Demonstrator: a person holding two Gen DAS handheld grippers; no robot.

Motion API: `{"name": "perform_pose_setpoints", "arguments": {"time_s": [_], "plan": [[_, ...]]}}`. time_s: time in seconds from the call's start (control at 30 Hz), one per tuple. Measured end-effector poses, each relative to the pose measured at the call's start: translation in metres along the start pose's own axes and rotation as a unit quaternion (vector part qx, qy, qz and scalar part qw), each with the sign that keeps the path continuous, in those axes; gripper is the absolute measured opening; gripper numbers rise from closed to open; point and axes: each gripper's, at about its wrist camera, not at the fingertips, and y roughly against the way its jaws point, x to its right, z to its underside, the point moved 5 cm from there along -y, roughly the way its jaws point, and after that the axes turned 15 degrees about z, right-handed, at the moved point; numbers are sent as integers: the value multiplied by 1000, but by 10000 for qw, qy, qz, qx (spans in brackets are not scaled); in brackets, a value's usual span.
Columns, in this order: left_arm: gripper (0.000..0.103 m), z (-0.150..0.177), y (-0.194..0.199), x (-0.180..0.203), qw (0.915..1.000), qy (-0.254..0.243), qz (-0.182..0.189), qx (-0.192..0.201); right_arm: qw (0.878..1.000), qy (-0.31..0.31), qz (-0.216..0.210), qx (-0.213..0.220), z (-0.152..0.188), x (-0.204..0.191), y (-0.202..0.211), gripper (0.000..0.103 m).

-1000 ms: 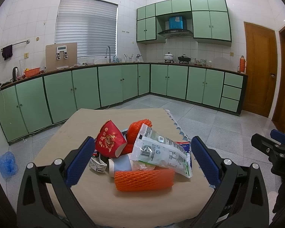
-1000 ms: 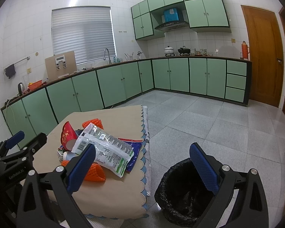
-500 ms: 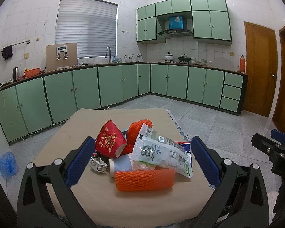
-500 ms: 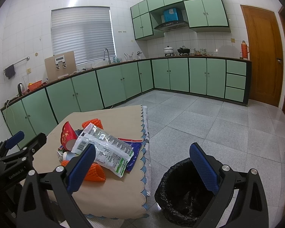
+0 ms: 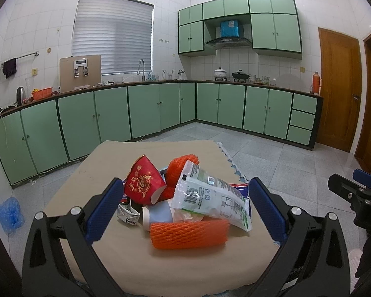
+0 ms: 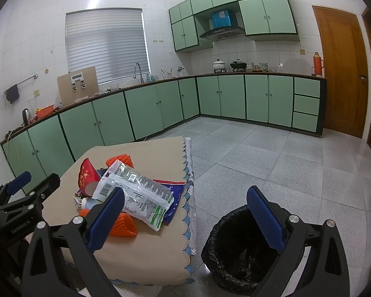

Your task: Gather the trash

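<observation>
The left gripper (image 5: 184, 204) is hovering over the near edge of the table with its blue-padded jaws spread wide and gripping nothing; the opening is framing the whole trash heap, which looks like lining up for a first pick. Going left to right through that heap: a small crumpled white-and-black wrapper (image 5: 128, 214) is lying on the cloth, a red paper cup with gold print (image 5: 144, 183) is tipping on its side above it, a pale blue paper cup (image 5: 158, 214) is lying beneath, and an orange foam fruit net (image 5: 189, 233) is sitting nearest the gripper, so it is probably the easiest first grab. A second orange net (image 5: 179, 167) is poking up behind, a white printed plastic snack bag (image 5: 210, 199) is draping over the pile, and a dark blue-and-red wrapper (image 6: 173, 193) is lying under its right side.

The right gripper (image 6: 185, 216) is also standing wide and empty, hanging between the table edge and the black-bagged trash bin (image 6: 231, 247) on the floor, seemingly waiting near the drop point.

All the trash is resting on the beige tablecloth with a blue scalloped hem (image 6: 148, 255). Around it, pale green kitchen cabinets (image 5: 146, 109) are running along white tiled walls, grey floor tiles (image 6: 272, 158) are spreading out, and a wooden door (image 6: 341, 71) is standing at the right.
</observation>
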Motion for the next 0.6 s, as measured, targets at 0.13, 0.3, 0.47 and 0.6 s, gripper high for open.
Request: {"name": "perform_pose_setpoints", "arguments": {"time_s": [0.13,0.3,0.47,0.6], "plan": [[98,0,1,-6,9999,-77,-87,47,10000,19,-14,-10,1,1,-4,97],[98,1,-1,-45,9987,-142,-475,136,9998,41,-136,-144,15,-17,-28,97],[98,18,-5,-102,9960,-23,-896,4,9989,192,-356,-231,24,-44,-42,97],[98,33,-13,-128,9937,80,-1094,-221,9966,485,-613,-269,31,-74,-53,97]]}}
